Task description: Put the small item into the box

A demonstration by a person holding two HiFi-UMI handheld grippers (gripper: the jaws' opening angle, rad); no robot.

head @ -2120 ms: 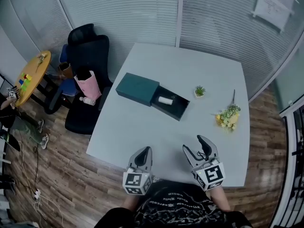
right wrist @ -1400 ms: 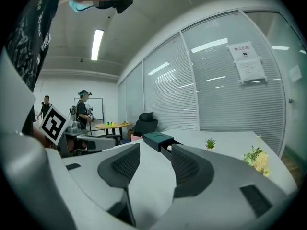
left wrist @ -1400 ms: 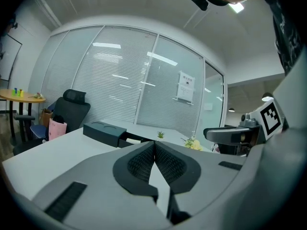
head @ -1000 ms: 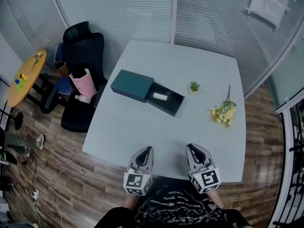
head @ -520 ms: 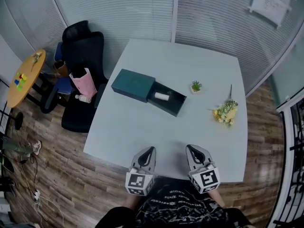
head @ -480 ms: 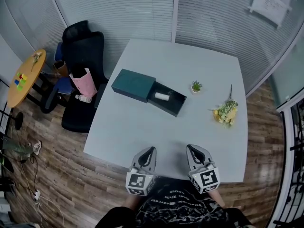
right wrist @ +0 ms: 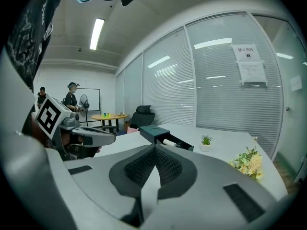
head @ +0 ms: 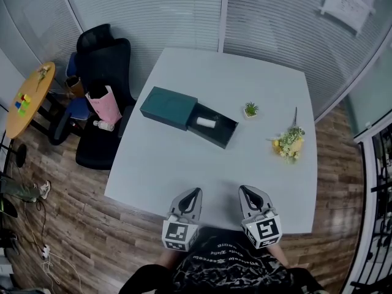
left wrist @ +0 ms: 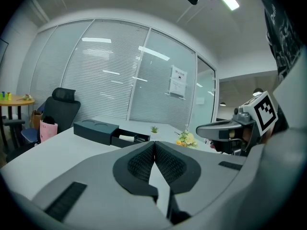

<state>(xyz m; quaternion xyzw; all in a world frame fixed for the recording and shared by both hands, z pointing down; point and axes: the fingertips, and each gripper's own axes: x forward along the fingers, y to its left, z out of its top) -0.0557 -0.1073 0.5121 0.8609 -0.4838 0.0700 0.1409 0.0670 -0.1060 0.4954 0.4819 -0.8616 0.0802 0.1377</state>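
A dark teal box (head: 169, 107) lies on the white table (head: 184, 164), its drawer (head: 215, 130) pulled out toward the right. A small white roll (head: 206, 122) lies inside the drawer; it also shows in the left gripper view (left wrist: 126, 138) and the right gripper view (right wrist: 168, 142). My left gripper (head: 194, 192) and right gripper (head: 247, 191) hover side by side over the table's near edge, far from the box. Both are shut with their pads together and nothing between them.
A small potted plant (head: 250, 109) stands right of the drawer, and a yellow flower bunch (head: 286, 143) lies nearer the right edge. A black office chair (head: 101, 60) with a pink bag (head: 107, 106) stands left of the table. A round wooden table (head: 24, 100) is far left.
The right gripper's jaws have come together from open to shut. Both grippers stay near the table's front edge, and the view has shifted slightly.
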